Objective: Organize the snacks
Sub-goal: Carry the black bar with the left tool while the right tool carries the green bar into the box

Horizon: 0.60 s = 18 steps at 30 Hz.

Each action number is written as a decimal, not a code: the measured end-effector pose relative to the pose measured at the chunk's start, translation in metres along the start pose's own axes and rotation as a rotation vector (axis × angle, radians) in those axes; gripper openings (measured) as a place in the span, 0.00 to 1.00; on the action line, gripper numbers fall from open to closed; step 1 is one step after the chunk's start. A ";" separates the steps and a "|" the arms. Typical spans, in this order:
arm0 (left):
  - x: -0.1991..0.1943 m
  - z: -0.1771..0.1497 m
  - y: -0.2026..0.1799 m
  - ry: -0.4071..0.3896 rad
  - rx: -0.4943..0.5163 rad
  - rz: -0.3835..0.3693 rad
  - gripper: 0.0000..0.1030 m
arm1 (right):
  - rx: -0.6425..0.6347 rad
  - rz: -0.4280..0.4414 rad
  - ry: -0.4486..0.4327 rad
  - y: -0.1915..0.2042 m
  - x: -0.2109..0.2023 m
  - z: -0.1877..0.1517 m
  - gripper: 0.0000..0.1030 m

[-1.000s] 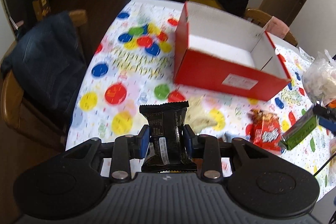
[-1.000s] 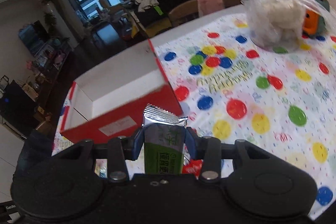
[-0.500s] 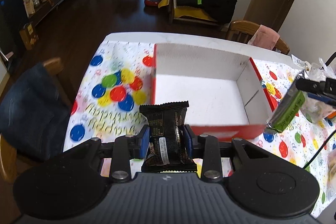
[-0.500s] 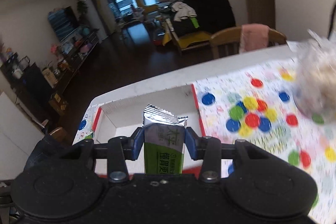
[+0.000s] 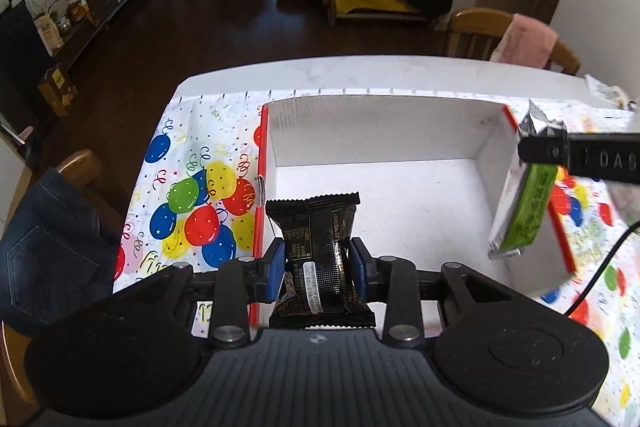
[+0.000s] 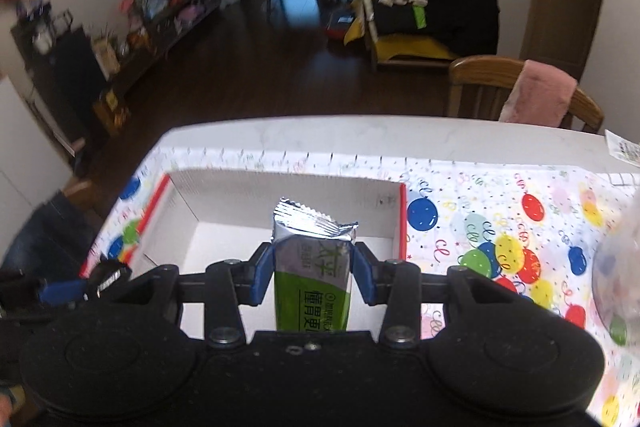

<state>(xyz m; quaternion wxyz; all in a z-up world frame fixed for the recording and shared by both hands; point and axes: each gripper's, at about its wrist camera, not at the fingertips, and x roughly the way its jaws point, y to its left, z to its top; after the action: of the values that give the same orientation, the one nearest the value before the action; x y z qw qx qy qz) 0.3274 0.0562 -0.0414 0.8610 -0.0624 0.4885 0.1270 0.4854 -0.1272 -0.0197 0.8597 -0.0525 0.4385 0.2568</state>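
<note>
Left claw point(image 5: 316, 269) (clamped) black packet point(image 5: 318, 251), box point(image 5: 376, 131)

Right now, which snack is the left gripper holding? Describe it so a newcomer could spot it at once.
Find the red box with the white inside on the balloon tablecloth. Over its near left corner, the left gripper is shut on a black packet. It is squat, with crimped ends and a small white label, unlike the slim green and silver bar in the right gripper.
</note>
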 end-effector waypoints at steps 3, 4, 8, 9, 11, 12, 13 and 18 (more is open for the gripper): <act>0.021 0.009 0.000 0.039 -0.010 0.023 0.32 | -0.008 0.022 0.061 -0.002 0.023 0.003 0.39; 0.028 0.011 0.000 0.053 -0.011 0.032 0.32 | -0.012 0.025 0.077 -0.002 0.030 0.004 0.39; 0.052 0.017 -0.004 0.103 -0.008 0.056 0.32 | -0.044 0.025 0.134 -0.001 0.055 0.005 0.39; 0.057 0.018 -0.006 0.113 -0.004 0.063 0.32 | -0.050 0.027 0.148 -0.003 0.061 0.006 0.39; 0.067 0.020 -0.010 0.135 0.008 0.062 0.32 | -0.062 0.031 0.173 -0.002 0.073 0.008 0.39; 0.072 0.020 -0.012 0.145 0.015 0.064 0.32 | -0.070 0.033 0.185 -0.001 0.078 0.009 0.39; 0.077 0.021 -0.015 0.156 0.023 0.070 0.32 | -0.080 0.034 0.199 0.000 0.084 0.010 0.39; 0.095 0.019 -0.027 0.210 0.078 0.078 0.32 | -0.118 0.045 0.266 0.007 0.111 0.006 0.39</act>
<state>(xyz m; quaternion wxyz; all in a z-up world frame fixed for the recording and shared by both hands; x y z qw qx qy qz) 0.3972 0.0496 -0.1137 0.8013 -0.0226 0.5827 0.1340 0.5400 -0.0757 -0.1014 0.7834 -0.1267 0.5337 0.2924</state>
